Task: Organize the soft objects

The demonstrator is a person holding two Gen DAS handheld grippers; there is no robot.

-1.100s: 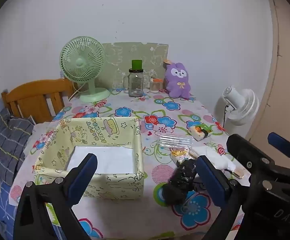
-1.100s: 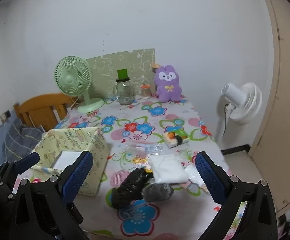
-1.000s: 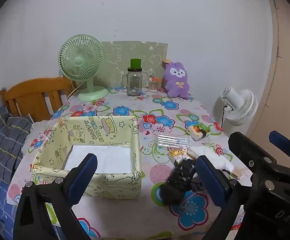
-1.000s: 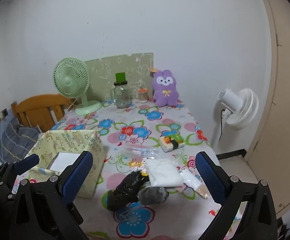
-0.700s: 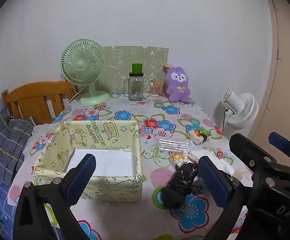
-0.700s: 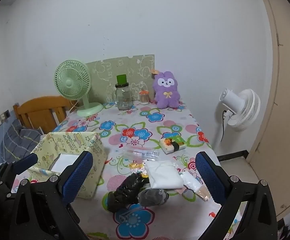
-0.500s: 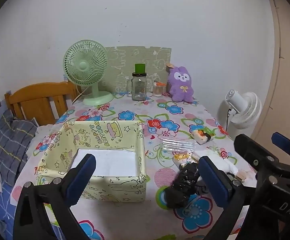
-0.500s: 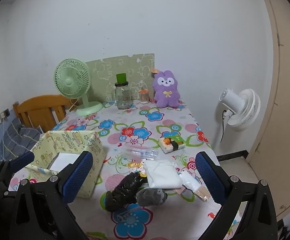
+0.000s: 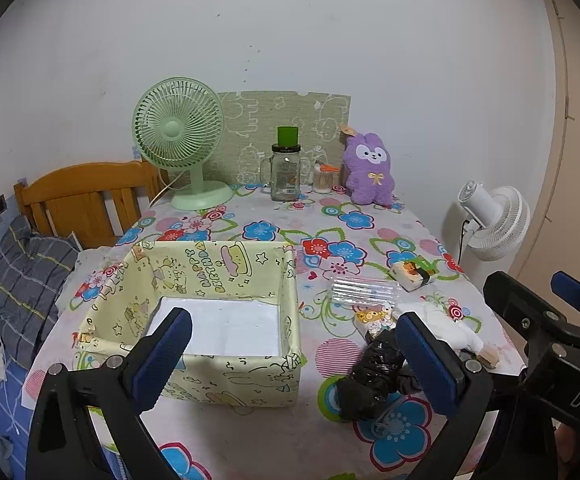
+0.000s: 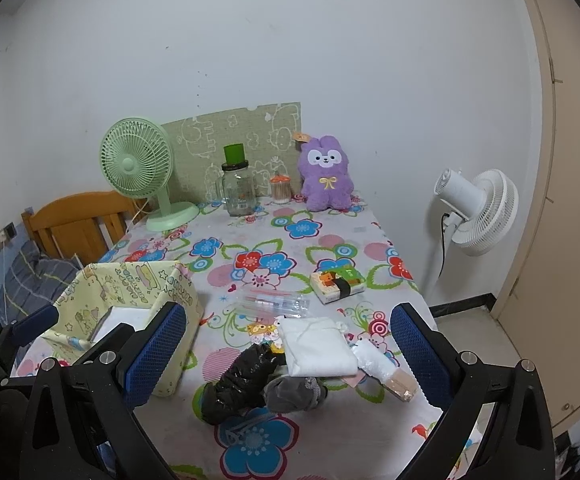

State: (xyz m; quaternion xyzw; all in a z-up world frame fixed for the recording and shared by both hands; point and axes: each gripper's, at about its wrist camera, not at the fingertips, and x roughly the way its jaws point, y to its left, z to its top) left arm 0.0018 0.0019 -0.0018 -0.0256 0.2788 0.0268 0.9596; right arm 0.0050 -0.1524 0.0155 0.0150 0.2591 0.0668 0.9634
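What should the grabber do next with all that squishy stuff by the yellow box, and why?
Probably lower the right gripper onto the black bundle. Both grippers are open and empty, the yellow box holds nothing soft so far, and that bundle lies nearest, between the right gripper's fingers.

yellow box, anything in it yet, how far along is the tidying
Nothing looks done: the yellow box shows only its white bottom. Nothing is in hand; left gripper and right gripper are open. Left: black bundle, white pouch, grey item on the table.
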